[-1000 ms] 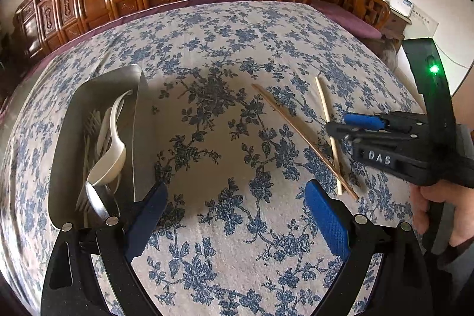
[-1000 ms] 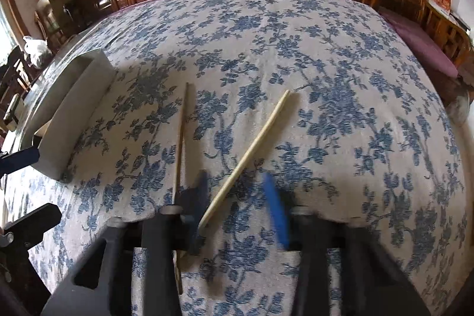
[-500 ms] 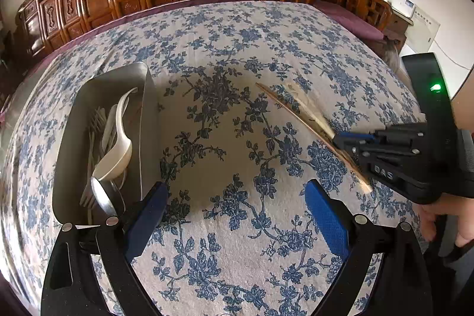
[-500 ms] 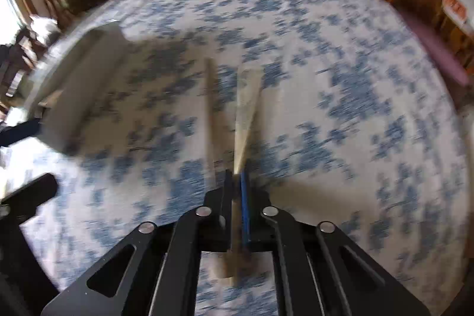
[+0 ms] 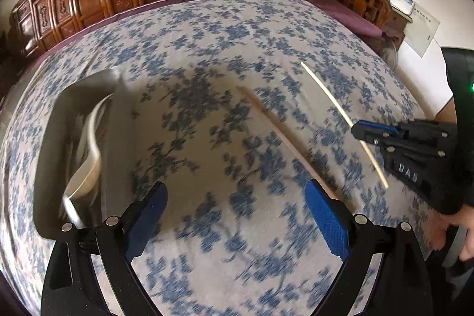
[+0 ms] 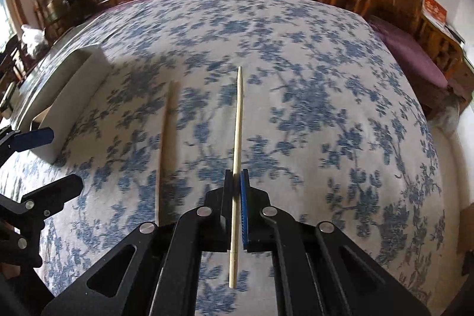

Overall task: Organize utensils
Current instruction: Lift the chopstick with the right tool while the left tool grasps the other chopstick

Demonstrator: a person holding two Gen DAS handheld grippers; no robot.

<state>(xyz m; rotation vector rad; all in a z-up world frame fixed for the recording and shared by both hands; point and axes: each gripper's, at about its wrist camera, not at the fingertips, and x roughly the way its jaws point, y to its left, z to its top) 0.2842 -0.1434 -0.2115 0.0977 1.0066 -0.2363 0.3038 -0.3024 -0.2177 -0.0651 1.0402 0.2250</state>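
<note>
Chopstick (image 6: 238,135) pinched tight in your right gripper (image 6: 237,182), lifted off the flowered cloth (image 6: 326,96).

Your jaws just snapped closed on it. The other chopstick (image 6: 166,144) lies flat on the cloth just beside it, and your left gripper (image 5: 237,215) hangs wide open with nothing in it, next to the metal tray (image 5: 47,156) of spoons.
</note>
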